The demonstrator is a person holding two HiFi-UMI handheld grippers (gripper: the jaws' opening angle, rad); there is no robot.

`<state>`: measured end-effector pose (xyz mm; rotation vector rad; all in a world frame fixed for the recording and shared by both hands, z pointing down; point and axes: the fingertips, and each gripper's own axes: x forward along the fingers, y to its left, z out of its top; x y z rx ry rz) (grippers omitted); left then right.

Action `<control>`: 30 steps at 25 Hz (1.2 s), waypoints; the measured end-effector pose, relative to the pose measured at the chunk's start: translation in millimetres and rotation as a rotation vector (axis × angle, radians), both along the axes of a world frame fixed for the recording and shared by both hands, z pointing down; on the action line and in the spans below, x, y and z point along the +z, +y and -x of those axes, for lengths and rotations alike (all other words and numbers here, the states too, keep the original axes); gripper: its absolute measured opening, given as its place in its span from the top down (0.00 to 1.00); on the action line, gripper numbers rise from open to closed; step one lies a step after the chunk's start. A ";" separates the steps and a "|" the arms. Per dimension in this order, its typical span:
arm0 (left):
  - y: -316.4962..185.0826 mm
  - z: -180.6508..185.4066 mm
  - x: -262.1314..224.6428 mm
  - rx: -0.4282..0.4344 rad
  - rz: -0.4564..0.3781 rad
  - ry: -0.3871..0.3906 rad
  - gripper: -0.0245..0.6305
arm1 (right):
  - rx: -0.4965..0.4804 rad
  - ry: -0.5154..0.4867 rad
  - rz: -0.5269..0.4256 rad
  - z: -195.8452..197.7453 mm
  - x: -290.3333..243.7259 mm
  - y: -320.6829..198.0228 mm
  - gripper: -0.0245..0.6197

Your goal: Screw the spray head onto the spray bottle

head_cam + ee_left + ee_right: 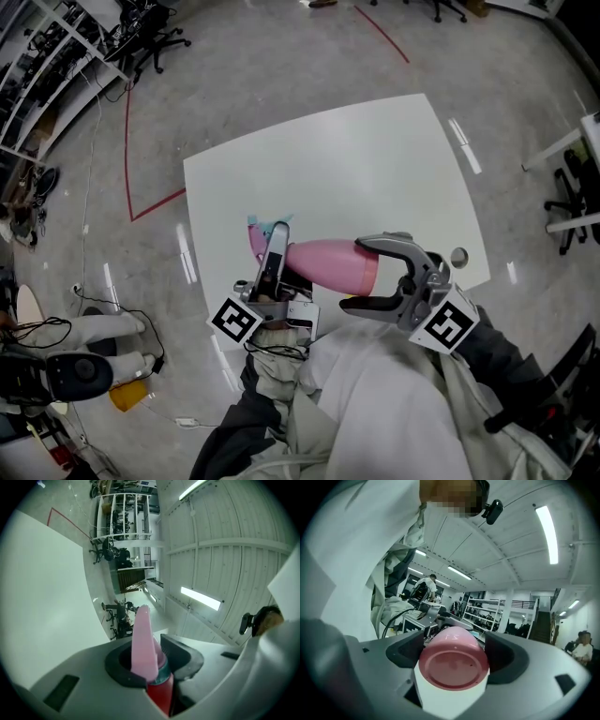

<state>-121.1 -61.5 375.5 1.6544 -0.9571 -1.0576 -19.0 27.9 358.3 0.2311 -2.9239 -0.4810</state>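
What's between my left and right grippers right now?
Only the pink spray bottle, seen in the head view: it spans from the left gripper, shut on the spray head, to the right gripper, shut on its base.

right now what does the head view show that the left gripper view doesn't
Only the head view: the whole pink bottle held sideways, the right gripper clamped on its base, and a small round object on the table. Only the left gripper view: shelves and ceiling lights. Both: the white table and the left gripper shut on the spray head.
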 end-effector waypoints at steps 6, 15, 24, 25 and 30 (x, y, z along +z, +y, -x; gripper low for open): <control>7.5 -5.6 -12.5 -0.009 -0.111 -0.106 0.80 | 0.036 -0.166 0.456 -10.7 1.9 -15.8 0.37; 8.2 -2.1 -16.2 -0.038 -0.143 -0.059 0.80 | -0.004 -0.440 0.835 -20.8 -10.3 -40.6 0.37; 1.9 8.2 3.4 -0.059 -0.005 0.067 0.80 | 0.042 -0.155 0.200 -24.7 -15.1 -13.4 0.37; 1.4 8.0 3.0 -0.054 -0.001 0.094 0.80 | 0.045 -0.120 0.171 -23.0 -10.6 -11.0 0.37; 1.0 2.7 5.5 -0.033 0.019 0.133 0.80 | 0.093 -0.042 0.072 -16.9 0.5 -10.9 0.37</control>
